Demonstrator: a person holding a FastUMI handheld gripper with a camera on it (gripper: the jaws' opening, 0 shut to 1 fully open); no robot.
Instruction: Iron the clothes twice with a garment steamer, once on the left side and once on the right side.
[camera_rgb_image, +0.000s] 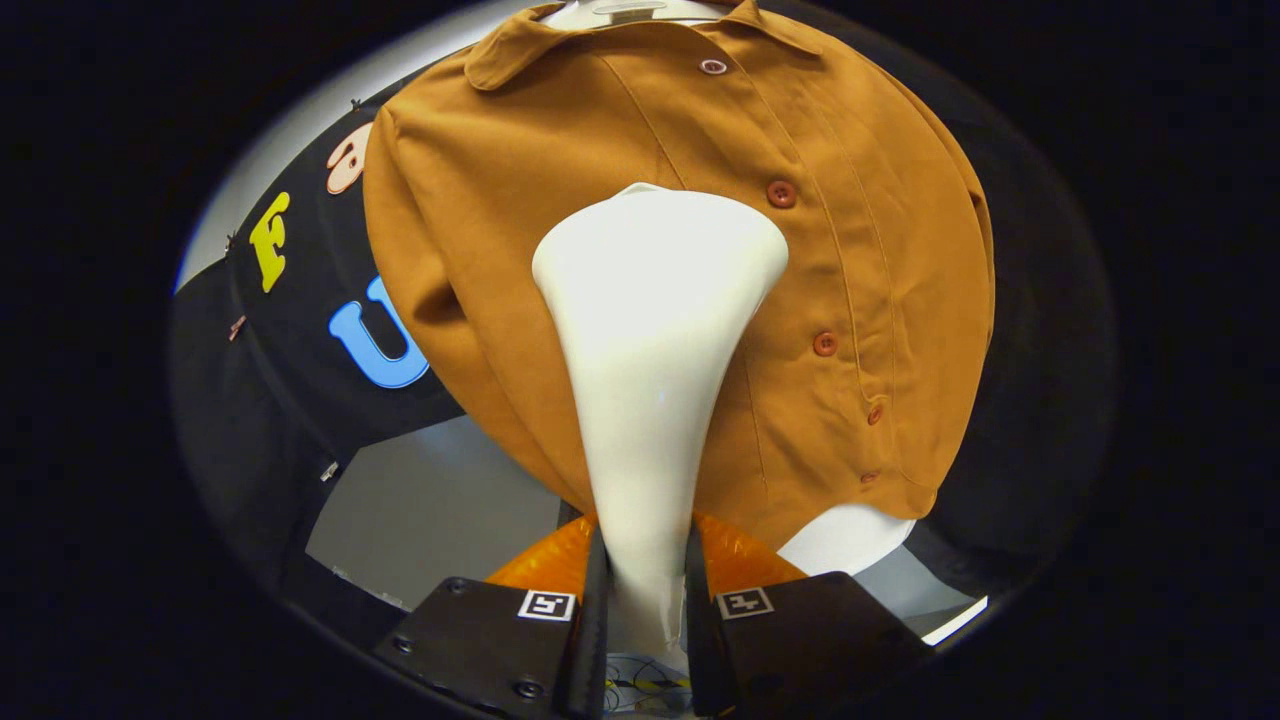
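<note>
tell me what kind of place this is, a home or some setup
Probably a staged recording booth, not a home: black cloth wall, brown shirt hung up for steaming, and the gripper shut on a white garment steamer.

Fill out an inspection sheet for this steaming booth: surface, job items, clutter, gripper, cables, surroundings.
Surface: pale grey floor or panel below the shirt.
Job's things: brown shirt, buttoned, hanging; white garment steamer with its head on the shirt front, beside the button placket.
Clutter: nothing seen.
Grippers: gripper shut on the steamer's handle, both fingers pressing it.
Cables: thin wires beneath the fingers.
Surroundings: black cloth wall behind the shirt.
</note>
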